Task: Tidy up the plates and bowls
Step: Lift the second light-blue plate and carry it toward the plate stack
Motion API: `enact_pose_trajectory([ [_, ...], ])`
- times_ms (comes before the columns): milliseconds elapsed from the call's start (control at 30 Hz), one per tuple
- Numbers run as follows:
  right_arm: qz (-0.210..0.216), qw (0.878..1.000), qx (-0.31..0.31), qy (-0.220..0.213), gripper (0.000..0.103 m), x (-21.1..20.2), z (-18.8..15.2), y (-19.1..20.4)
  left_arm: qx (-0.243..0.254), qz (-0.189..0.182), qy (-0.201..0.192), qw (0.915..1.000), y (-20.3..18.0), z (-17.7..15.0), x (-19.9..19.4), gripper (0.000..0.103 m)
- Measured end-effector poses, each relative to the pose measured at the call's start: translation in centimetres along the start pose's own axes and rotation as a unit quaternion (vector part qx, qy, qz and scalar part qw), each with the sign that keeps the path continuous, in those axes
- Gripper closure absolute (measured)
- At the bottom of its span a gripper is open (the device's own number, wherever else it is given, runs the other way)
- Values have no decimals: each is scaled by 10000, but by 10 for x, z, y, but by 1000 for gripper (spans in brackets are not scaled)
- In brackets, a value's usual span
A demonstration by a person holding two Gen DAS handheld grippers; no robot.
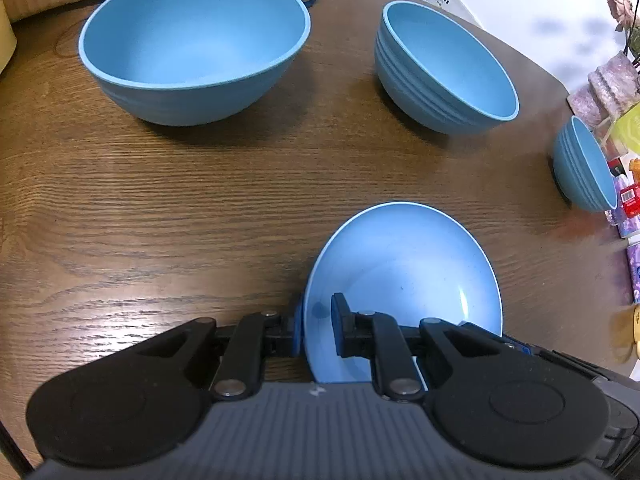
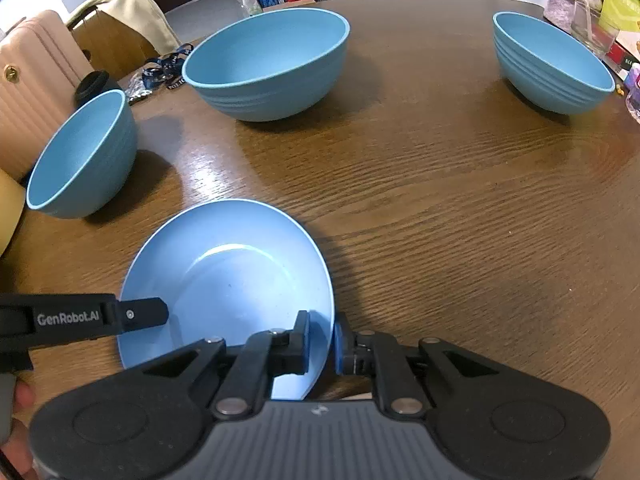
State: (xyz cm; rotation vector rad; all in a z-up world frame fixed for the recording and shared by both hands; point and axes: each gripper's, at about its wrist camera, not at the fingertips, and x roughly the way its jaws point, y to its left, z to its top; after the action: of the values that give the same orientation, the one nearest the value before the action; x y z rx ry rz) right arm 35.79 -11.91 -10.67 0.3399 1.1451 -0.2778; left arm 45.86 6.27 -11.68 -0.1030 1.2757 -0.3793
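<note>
A shallow blue plate point(image 1: 400, 280) point(image 2: 228, 272) sits low over the brown wooden table point(image 1: 160, 220), near its front edge. My left gripper point(image 1: 318, 328) is shut on the plate's left rim, one pad outside and one inside. My right gripper point(image 2: 322, 342) is shut on the opposite, right rim in the same way. One finger point(image 2: 144, 314) of the left gripper reaches over the plate in the right wrist view. Three blue ribbed bowls stand farther back: a large bowl point(image 1: 192, 48), a medium bowl point(image 1: 444, 68) and a small bowl point(image 1: 584, 164) at the right edge.
In the right wrist view the bowls stand left point(image 2: 84, 156), centre back point(image 2: 268, 64) and far right point(image 2: 552, 64). A blue lanyard point(image 2: 168, 68) lies at the back left. Boxes and a vase point(image 1: 612, 84) crowd the right edge. A beige suitcase point(image 2: 32, 80) stands beyond the table.
</note>
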Motion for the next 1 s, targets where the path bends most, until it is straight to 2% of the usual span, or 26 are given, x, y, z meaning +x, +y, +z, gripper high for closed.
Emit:
enact_pose_trajectory([
  [333, 57, 9998, -123, -173, 92, -13, -4, 4, -39, -41, -159, 9999, 3, -8, -14, 88],
  [1000, 260, 9973, -543, -417, 92, -51, -37, 30, -330, -14, -572, 9978, 31, -36, -64, 88],
])
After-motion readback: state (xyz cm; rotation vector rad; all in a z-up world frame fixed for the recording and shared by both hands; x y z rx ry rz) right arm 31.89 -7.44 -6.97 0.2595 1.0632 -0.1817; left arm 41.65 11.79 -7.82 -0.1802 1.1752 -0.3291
